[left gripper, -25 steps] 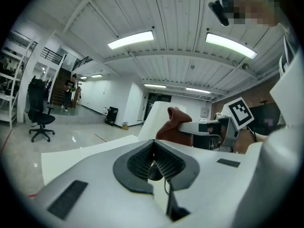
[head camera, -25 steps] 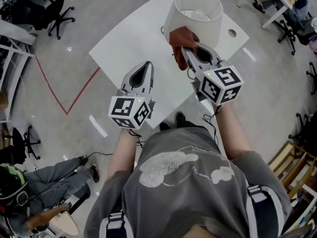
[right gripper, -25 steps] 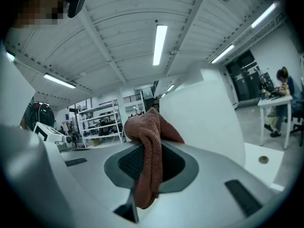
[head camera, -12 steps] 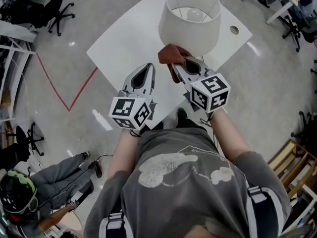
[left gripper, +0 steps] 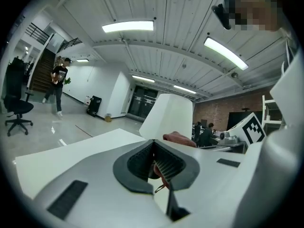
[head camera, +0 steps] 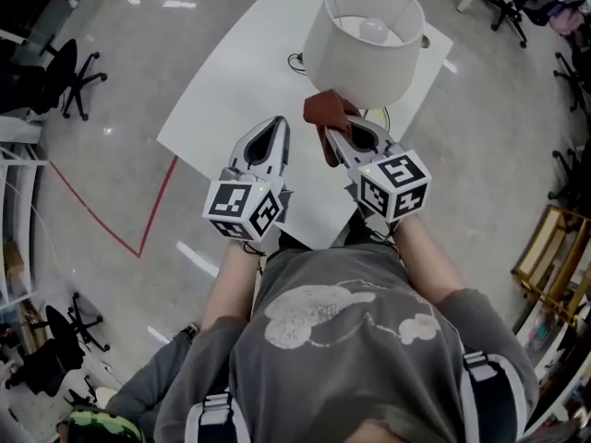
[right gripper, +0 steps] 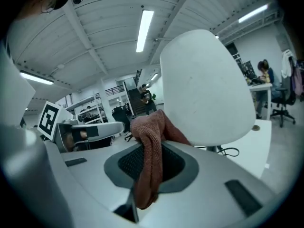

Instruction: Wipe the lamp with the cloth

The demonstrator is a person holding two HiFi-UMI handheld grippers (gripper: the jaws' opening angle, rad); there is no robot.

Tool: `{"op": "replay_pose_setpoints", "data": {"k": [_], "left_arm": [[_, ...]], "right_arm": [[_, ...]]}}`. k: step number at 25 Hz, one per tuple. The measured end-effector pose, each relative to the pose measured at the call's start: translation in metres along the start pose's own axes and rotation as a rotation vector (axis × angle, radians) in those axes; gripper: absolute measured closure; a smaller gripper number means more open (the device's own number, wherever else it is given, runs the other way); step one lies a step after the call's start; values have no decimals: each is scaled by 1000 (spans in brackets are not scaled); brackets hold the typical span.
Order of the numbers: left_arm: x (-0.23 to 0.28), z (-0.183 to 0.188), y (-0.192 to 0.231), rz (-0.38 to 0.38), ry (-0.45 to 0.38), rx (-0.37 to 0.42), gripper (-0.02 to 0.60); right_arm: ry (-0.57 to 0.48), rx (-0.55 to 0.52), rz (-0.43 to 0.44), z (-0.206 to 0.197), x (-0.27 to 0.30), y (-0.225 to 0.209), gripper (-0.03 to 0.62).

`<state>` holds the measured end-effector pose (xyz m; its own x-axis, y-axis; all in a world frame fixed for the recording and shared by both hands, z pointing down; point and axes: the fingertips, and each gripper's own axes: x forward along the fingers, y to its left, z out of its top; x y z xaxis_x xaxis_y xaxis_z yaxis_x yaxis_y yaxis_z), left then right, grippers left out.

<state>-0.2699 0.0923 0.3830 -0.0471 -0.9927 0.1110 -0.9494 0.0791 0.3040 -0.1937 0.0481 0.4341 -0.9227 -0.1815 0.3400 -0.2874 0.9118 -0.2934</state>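
We see the white lamp (head camera: 358, 55) upright, far right on the table (head camera: 249, 72). The rust-brown cloth (head camera: 325, 111), bunched in the right gripper (head camera: 334, 131), seems to touch the shade's near side.

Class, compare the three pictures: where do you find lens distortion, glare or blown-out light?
Head view: wide-angle bending toward the edges, glare streaks on the glossy floor. Left gripper view: fisheye with a dark round border; the ceiling light strips are blown out. Right gripper view: the same fisheye curve; the lamp shade is evenly lit without glare, and the cloth near the lens shows its weave.
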Motion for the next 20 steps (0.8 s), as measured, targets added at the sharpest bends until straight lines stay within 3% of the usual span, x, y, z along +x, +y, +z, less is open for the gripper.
{"op": "replay_pose_setpoints", "data": {"k": [7,13,17,20], "left_arm": [[-7,18,41,-107,-7,3,574],[-17,34,47,-161,-21,11,574],[-8,39,33,-167,-37,21,574],[-2,40,18,-157,-41,19,574]], "right_arm": [[-157,3,-145,53,-1,20,536],[-311,-30,-248,116,-19,23,536],[-352,-40,-272,146,-28,5,536],[-338,-4,-254,142,-28,-4,536]]}}
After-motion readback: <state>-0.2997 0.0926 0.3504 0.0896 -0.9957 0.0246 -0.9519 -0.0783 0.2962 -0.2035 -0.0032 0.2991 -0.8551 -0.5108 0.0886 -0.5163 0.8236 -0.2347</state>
